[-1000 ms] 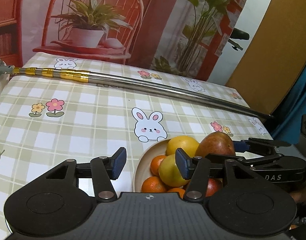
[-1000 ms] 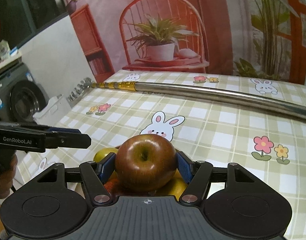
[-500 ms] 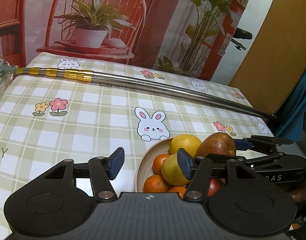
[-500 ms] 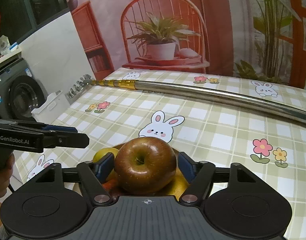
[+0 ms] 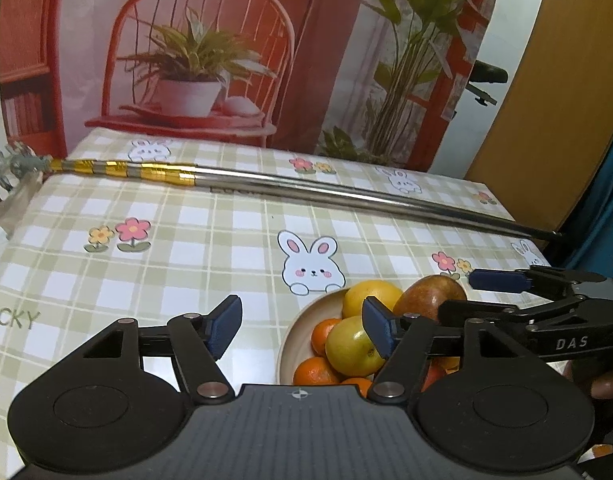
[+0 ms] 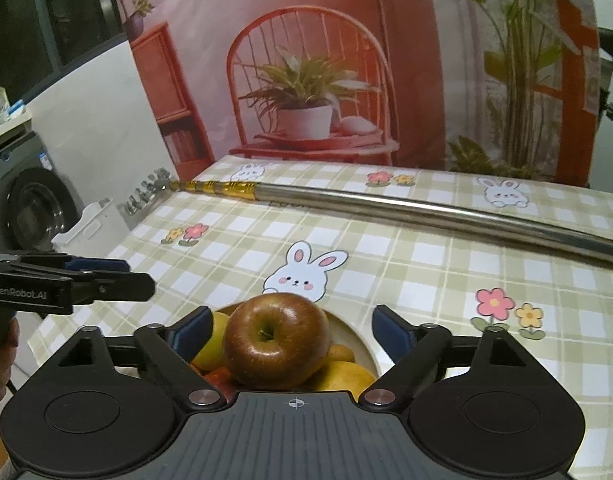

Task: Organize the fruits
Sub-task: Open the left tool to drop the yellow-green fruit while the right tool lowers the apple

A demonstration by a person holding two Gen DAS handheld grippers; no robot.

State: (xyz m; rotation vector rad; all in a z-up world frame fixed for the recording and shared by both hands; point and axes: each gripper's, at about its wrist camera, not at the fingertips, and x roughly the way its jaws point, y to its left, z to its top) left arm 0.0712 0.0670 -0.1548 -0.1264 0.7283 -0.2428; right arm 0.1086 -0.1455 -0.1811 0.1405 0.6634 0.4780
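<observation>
Both of my grippers are hanging wide open and empty over the checked tablecloth [image 5: 210, 248]. Right gripper [image 6: 294, 330] is straddling the plate [image 5: 302, 320], jaws clear of the red apple [image 6: 276, 344] sitting atop the piled fruit. Left gripper [image 5: 302, 322] is waiting beside it. Judging by this, the sorting is looking nearly finished.

A table [image 5: 210, 248] under a green-and-white checked cloth printed with rabbits and flowers fills mid-frame. A long metal pole [image 5: 306, 192] lies across its upper part; a beige fruit bowl [image 5: 302, 324] sits lower right.
</observation>
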